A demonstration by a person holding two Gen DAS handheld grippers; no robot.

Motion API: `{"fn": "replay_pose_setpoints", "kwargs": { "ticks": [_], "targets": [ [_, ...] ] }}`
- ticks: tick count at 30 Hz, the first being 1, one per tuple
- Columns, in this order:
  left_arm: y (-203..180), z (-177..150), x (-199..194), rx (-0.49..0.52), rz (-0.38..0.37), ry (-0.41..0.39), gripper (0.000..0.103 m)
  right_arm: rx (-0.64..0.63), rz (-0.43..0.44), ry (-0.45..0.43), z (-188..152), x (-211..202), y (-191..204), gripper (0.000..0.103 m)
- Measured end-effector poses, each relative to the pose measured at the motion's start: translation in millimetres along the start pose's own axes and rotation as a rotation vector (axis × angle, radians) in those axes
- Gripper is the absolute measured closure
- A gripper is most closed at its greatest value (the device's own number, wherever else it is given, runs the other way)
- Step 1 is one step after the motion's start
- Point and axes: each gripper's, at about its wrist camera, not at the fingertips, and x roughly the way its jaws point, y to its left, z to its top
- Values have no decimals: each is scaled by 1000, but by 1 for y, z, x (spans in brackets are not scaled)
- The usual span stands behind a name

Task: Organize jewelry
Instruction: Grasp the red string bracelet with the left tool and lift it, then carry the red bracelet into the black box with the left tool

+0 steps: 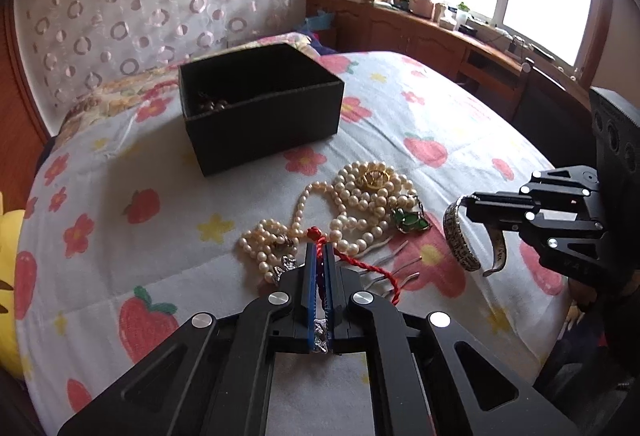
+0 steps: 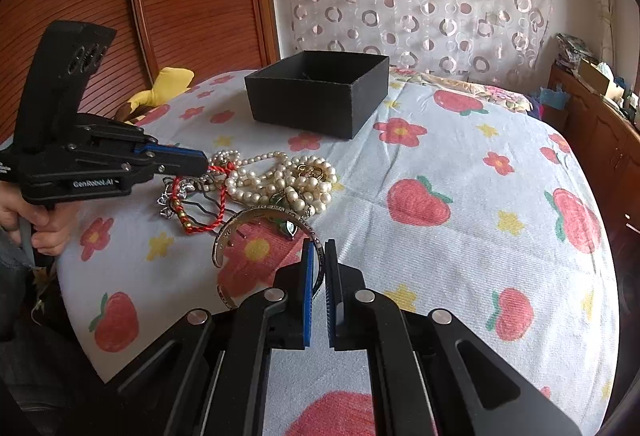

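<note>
While open-topped, black box (image 1: 262,104) with dark beads (image 1: 212,103) inside.

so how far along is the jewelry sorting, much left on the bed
Early on. Done: only some dark beads show inside the black box. In hand: the left gripper is shut on the red cord bracelet, and the right gripper is shut on the silver cuff bangle. Left: the pearl strands, the green pendant and the hair pins lie on the bedspread.
</note>
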Motion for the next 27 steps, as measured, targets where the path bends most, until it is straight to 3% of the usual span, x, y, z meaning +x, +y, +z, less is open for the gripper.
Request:
{"fn": "replay_pose_setpoints", "kwargs": {
  "ticks": [12,27],
  "targets": [
    [5,30,-36,-26,15,-123,101,-19,-34,-7,11,-5,3,97],
    [24,89,-36,-52,62,-187,101,-55,-56,-90,87,-1,-6,97]
  ]
}}
